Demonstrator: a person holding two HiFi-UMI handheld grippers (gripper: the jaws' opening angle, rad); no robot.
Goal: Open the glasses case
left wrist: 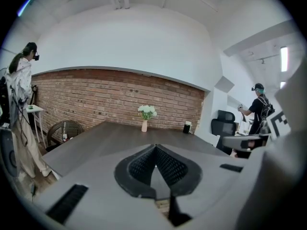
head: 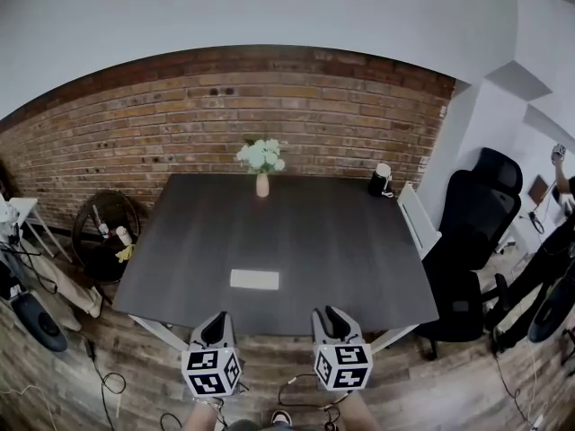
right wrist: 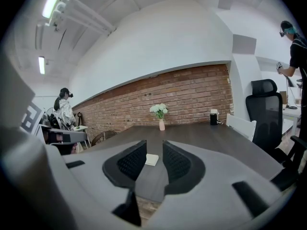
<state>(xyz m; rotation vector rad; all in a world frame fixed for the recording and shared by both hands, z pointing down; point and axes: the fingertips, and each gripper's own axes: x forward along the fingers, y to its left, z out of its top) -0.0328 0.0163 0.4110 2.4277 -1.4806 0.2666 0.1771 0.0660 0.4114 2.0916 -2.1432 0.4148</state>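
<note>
Head view shows the glasses case (head: 254, 279) lying on the table (head: 359, 259) near its front edge, with the left gripper (head: 214, 330) and right gripper (head: 331, 323) just short of that edge. Left gripper view: jaws pinched together, empty. Right gripper view, unlike the left, catches the case (right wrist: 152, 159) beyond parted, empty jaws.

Head view looks down on the table (head: 296, 241); both gripper views skim across it.

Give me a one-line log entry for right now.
stage: before contact | glasses case: flat near table front edge, untouched | left gripper: shut, empty | right gripper: open, empty | both short of table
</note>
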